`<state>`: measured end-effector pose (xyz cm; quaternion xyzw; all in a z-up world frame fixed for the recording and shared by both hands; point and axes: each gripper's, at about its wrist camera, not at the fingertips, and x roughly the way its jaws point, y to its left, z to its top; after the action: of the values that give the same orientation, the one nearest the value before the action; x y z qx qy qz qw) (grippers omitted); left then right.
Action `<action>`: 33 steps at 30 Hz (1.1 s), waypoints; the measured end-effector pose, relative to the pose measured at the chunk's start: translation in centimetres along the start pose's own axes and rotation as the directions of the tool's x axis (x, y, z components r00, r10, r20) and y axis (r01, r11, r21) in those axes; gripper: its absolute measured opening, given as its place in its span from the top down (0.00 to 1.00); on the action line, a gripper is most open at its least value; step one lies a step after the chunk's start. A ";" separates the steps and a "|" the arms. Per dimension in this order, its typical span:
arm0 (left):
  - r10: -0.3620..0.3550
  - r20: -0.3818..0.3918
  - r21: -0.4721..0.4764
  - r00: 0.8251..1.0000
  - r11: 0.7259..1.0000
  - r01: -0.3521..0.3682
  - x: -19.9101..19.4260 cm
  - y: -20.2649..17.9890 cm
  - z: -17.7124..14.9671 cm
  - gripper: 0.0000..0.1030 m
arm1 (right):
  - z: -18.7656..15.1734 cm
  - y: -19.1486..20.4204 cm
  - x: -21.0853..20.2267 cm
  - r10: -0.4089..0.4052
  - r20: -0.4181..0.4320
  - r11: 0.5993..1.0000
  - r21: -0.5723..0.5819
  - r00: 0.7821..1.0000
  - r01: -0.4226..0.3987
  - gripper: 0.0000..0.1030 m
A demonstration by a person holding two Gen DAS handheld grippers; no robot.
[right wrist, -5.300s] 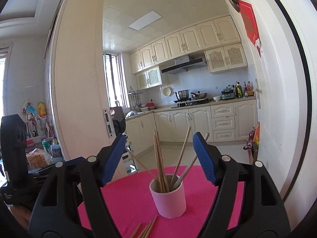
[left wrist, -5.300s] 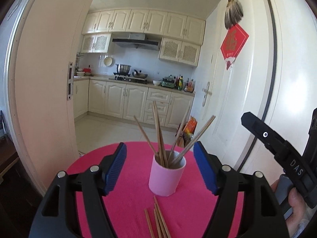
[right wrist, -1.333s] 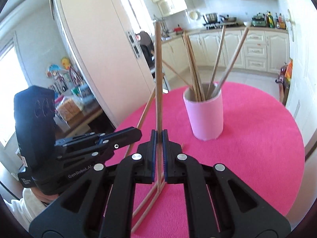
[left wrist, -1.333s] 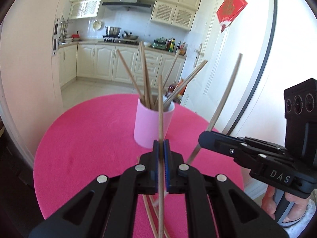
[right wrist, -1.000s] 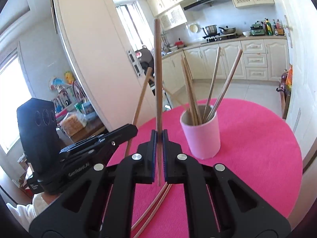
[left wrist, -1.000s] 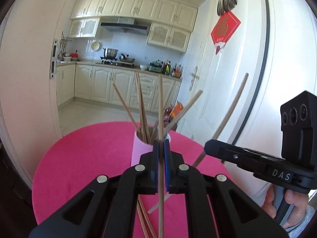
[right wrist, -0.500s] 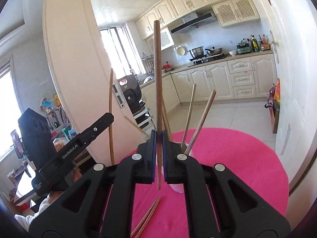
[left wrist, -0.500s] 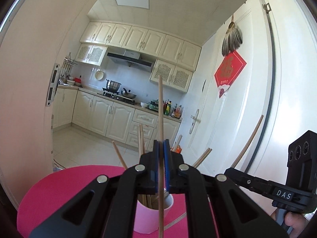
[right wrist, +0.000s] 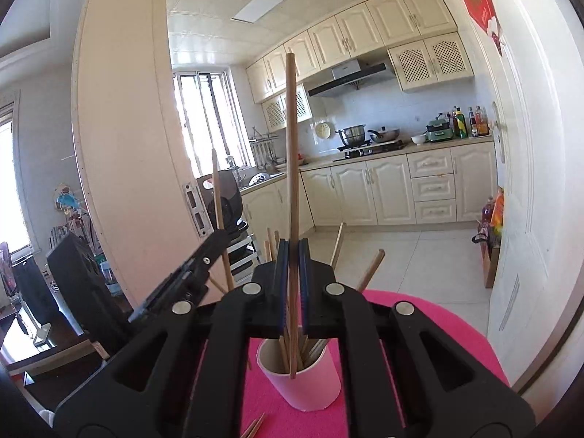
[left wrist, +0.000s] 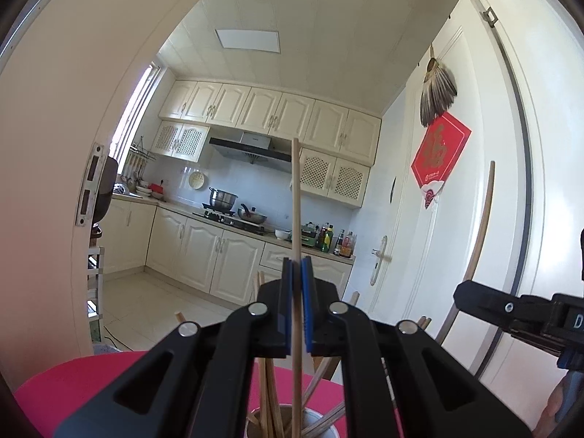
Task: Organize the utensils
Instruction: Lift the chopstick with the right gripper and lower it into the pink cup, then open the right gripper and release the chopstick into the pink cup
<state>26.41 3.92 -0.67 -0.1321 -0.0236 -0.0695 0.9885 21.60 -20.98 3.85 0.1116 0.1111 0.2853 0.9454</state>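
My left gripper (left wrist: pixel 297 303) is shut on a wooden chopstick (left wrist: pixel 296 197), held upright with its lower end over the mouth of the pink cup (left wrist: pixel 321 424), which holds several chopsticks. My right gripper (right wrist: pixel 292 284) is shut on another chopstick (right wrist: pixel 291 138), also upright, its lower tip just in front of the pink cup (right wrist: pixel 303 383). The right gripper (left wrist: pixel 511 310) shows at the right of the left wrist view with its chopstick (left wrist: pixel 481 226). The left gripper (right wrist: pixel 182 281) shows at the left of the right wrist view.
The cup stands on a round table with a pink cloth (right wrist: pixel 438 328). Loose chopsticks (right wrist: pixel 255 425) lie on the cloth in front of the cup. A white door (left wrist: pixel 492 182) is close on the right and a door frame (right wrist: pixel 120 146) on the left.
Both grippers have risen and moved forward over the cup, each still shut on its chopstick. The cup has slid lower in both views.
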 end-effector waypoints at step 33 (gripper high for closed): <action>-0.024 -0.198 0.048 0.980 0.998 0.035 -2.0 2.2 -2.7 0.61 | -4.0 0.9 3.5 -0.064 -0.116 0.998 -0.002 0.991 0.064 0.94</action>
<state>24.86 5.57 -3.99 -0.0986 0.0706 -0.0963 0.9879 22.93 -17.69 -0.22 0.0922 0.1697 0.2608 0.9459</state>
